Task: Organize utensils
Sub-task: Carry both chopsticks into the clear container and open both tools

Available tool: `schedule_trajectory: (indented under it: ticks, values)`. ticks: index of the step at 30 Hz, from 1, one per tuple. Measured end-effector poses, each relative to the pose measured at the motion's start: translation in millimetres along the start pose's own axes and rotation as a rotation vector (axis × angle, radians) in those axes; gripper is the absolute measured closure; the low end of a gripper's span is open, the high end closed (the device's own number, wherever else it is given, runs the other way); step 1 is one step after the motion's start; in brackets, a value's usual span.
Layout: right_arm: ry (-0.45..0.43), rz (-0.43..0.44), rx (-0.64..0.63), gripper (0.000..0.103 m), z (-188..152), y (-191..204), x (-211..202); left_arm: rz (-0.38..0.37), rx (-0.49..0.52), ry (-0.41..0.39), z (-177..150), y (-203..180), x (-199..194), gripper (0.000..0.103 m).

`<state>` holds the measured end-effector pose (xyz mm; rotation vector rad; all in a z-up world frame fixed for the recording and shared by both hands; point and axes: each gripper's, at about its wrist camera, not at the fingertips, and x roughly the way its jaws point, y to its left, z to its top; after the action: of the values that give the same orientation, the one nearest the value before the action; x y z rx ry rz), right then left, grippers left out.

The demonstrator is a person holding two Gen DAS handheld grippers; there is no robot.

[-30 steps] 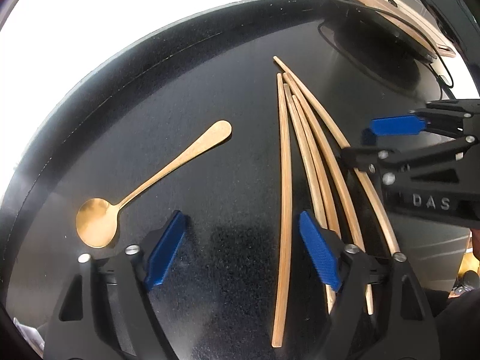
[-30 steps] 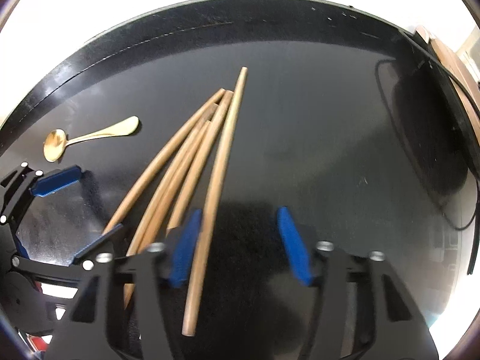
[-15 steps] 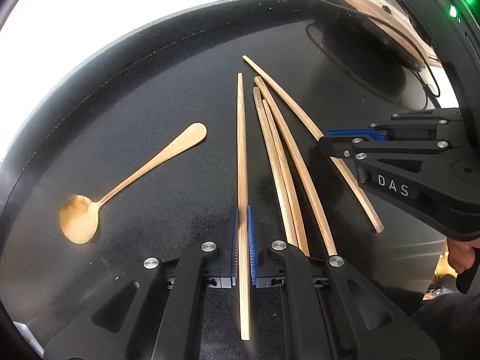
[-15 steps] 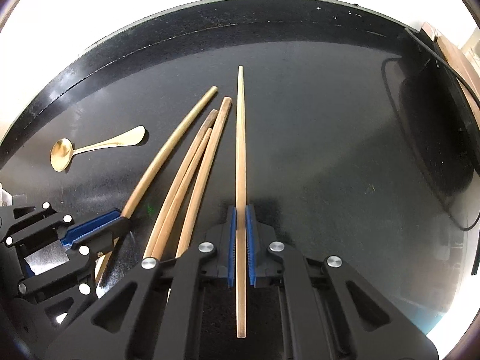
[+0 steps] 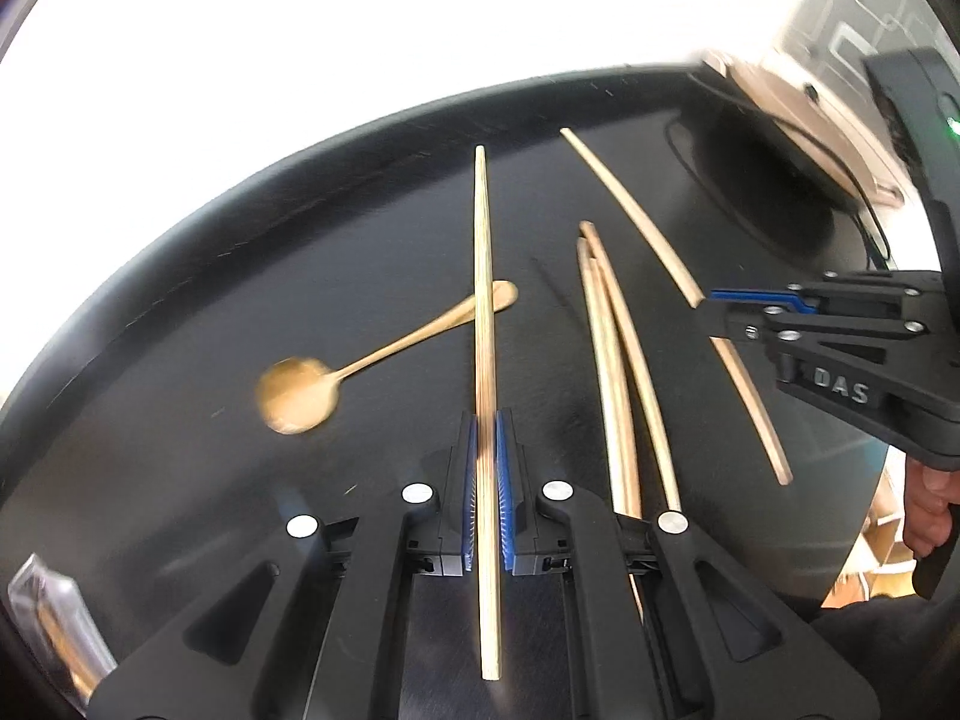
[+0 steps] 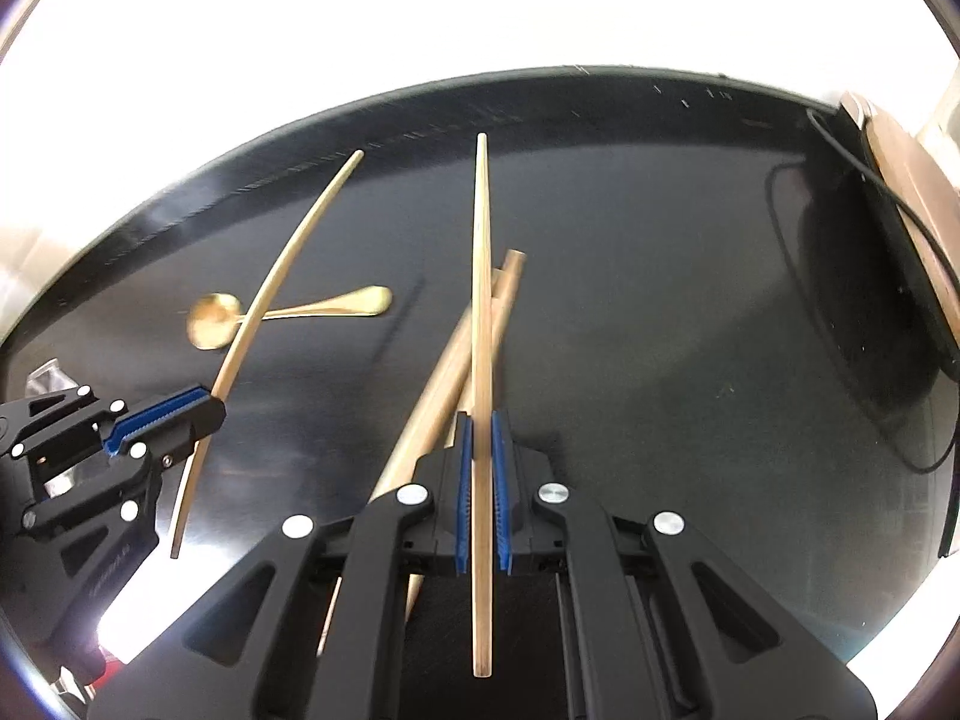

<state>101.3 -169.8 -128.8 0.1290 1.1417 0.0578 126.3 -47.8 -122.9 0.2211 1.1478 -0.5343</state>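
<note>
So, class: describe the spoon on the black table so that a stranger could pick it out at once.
Start at the black table. The gold spoon lies left of the loose chopsticks, behind the chopstick clamped in the left gripper. It is the only utensil with a round bowl; every other is a plain straight stick.

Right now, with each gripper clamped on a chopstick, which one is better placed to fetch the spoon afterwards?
Left. The spoon lies close ahead of the left gripper; from the right gripper it sits far off to the left, beyond the left gripper.
</note>
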Motion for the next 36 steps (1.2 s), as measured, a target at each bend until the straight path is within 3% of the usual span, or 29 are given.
schedule_trajectory:
  ticks: [5,13,25,36]
  values:
    - [-0.032,0.055,-0.102,0.096,-5.4,39.0,-29.8,0.052,-0.106,-0.042,-27.3,26.2,-44.5,0.098]
    - [-0.010,0.178,-0.311,0.096,-24.3,135.7,-45.8,0.161,-0.331,-0.063,-112.4,88.2,-107.1,0.098]
    - [0.090,0.399,-0.590,0.096,-82.8,345.8,-47.9,0.317,-0.635,-0.073,-257.2,192.8,-186.0,0.097]
    - [0.189,0.459,-0.648,0.095,-93.3,462.4,-25.5,0.302,-0.853,-0.067,-316.7,261.3,-202.2,0.097]
